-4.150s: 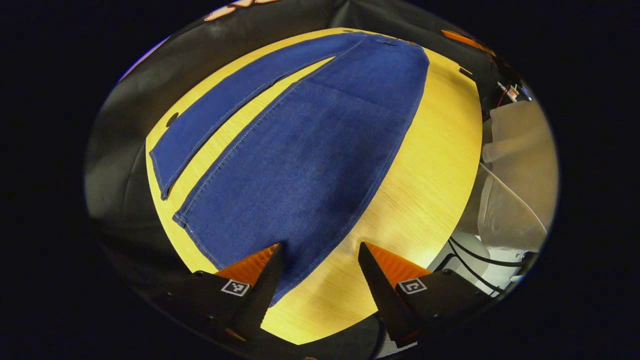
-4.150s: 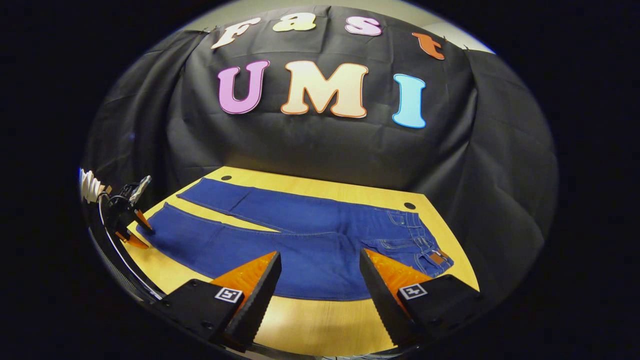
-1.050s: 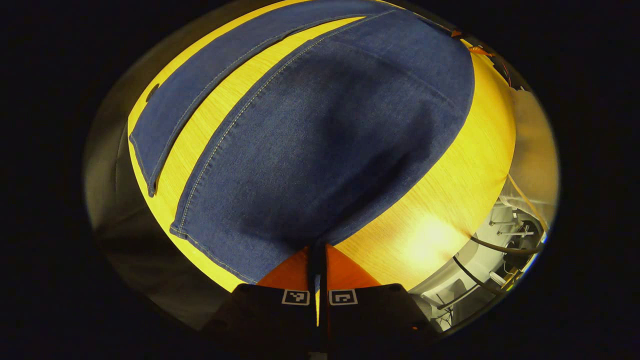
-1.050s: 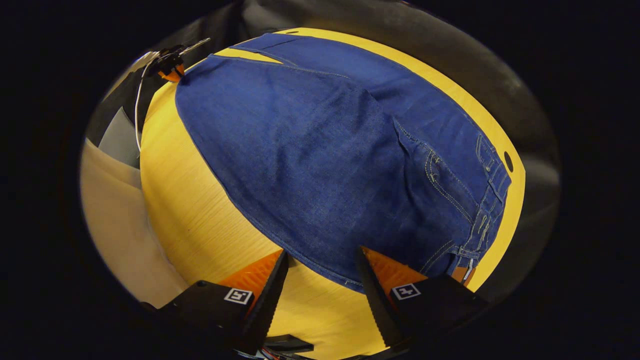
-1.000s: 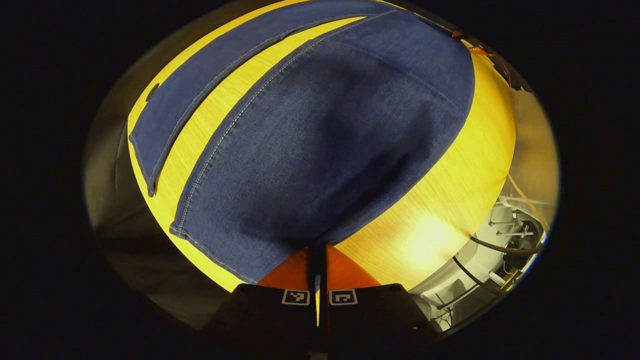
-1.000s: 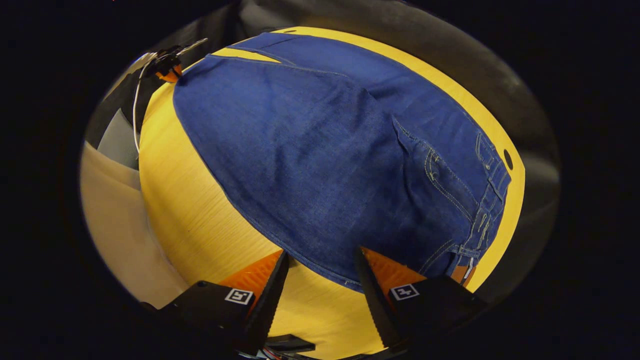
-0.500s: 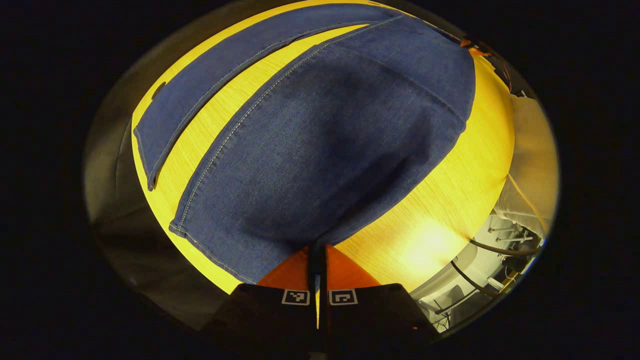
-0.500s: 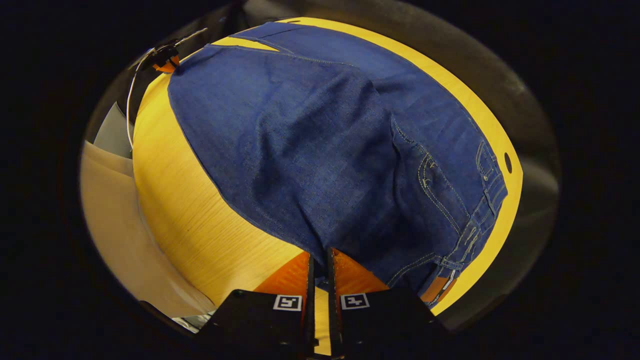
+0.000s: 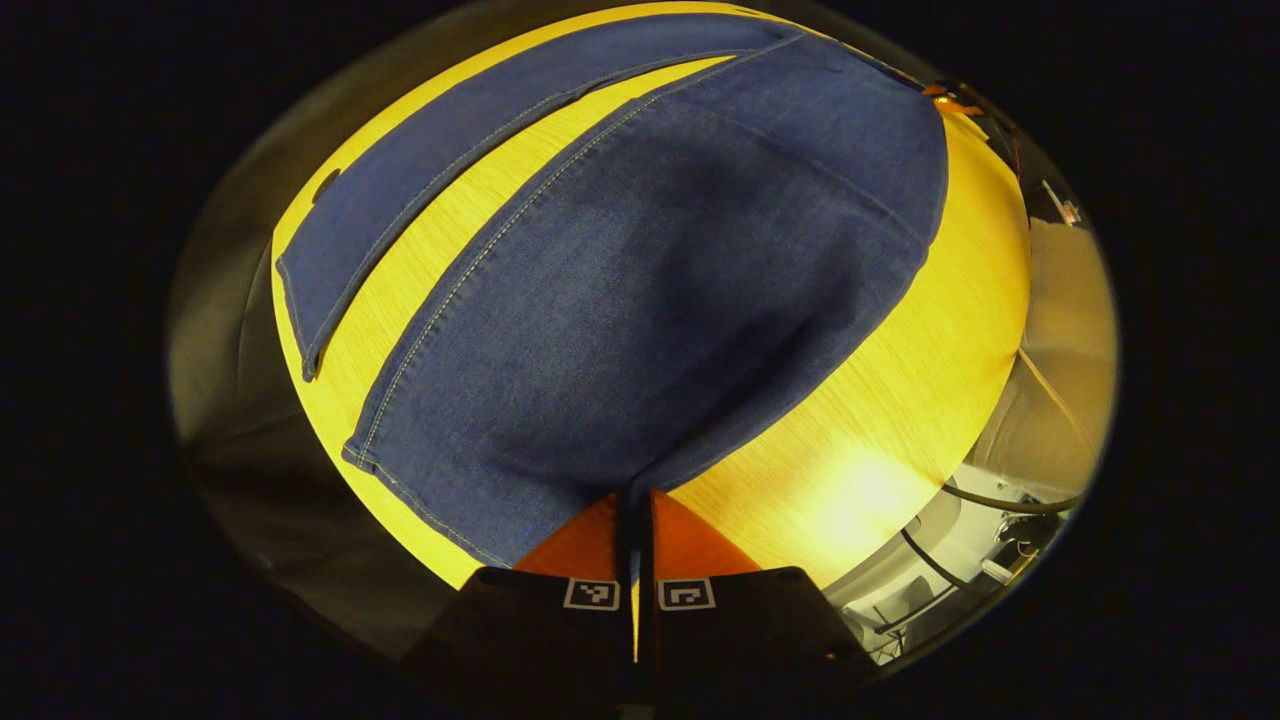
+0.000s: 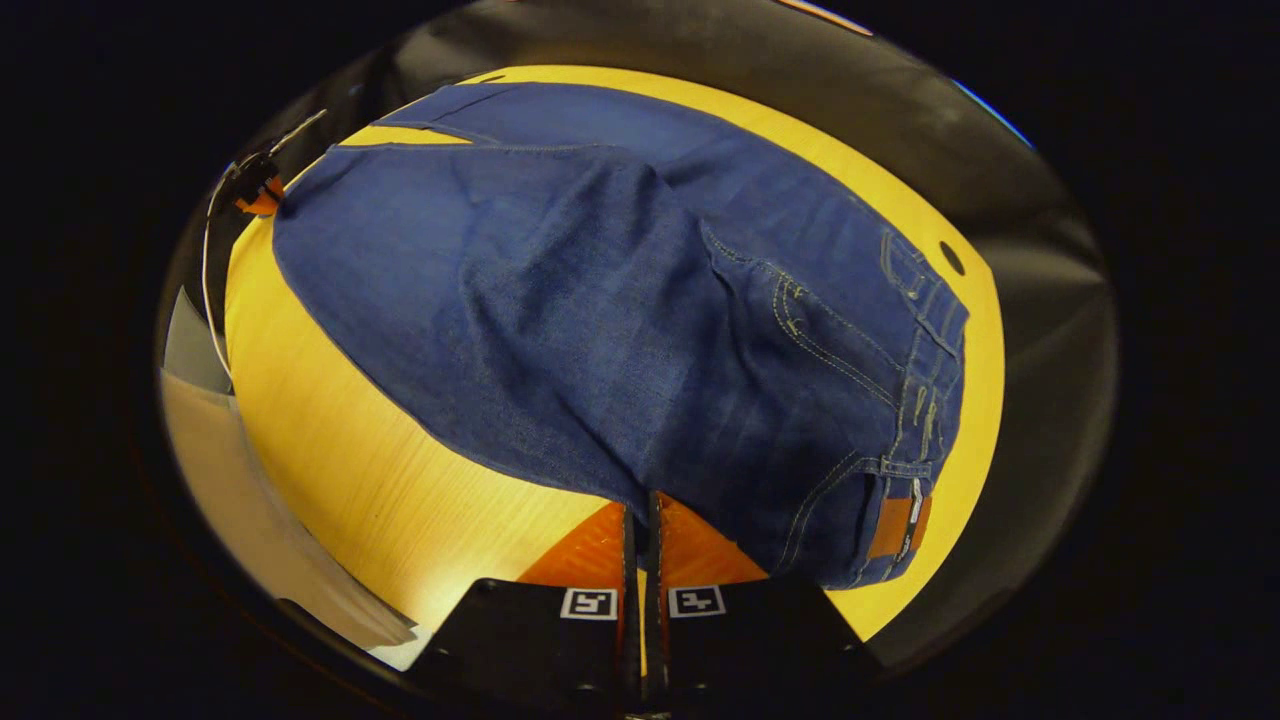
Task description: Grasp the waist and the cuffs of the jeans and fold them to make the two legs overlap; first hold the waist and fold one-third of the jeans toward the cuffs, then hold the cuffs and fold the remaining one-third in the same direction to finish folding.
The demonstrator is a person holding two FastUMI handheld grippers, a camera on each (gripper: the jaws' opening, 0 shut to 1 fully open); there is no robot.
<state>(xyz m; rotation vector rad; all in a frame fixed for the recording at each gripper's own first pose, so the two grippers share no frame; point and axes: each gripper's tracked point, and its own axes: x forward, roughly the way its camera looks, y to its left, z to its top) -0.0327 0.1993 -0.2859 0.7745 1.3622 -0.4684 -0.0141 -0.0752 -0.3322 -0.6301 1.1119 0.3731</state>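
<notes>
Blue jeans (image 9: 640, 300) lie lengthwise on the yellow wooden table (image 9: 900, 380), legs spread in a V. My left gripper (image 9: 635, 495) is shut on the near leg's outer edge, close to its cuff (image 9: 400, 480). The far leg (image 9: 420, 190) lies flat beyond it. In the right gripper view, my right gripper (image 10: 640, 500) is shut on the near edge of the jeans (image 10: 600, 300) at the hip, just short of the waistband (image 10: 930, 370) and its brown patch (image 10: 897, 527). The denim bulges upward there. The left gripper (image 10: 255, 190) shows far off at the cuff end.
A round cable hole (image 10: 951, 257) sits in the table (image 10: 350, 440) beyond the waistband, and another hole (image 9: 325, 185) by the far cuff. Black cloth surrounds the far sides. Cables and pale equipment (image 9: 960, 560) lie past the near table edge.
My right gripper went from open to shut on the jeans' near edge by the hip and has raised the cloth a little. The left gripper has stayed shut on the near leg.
</notes>
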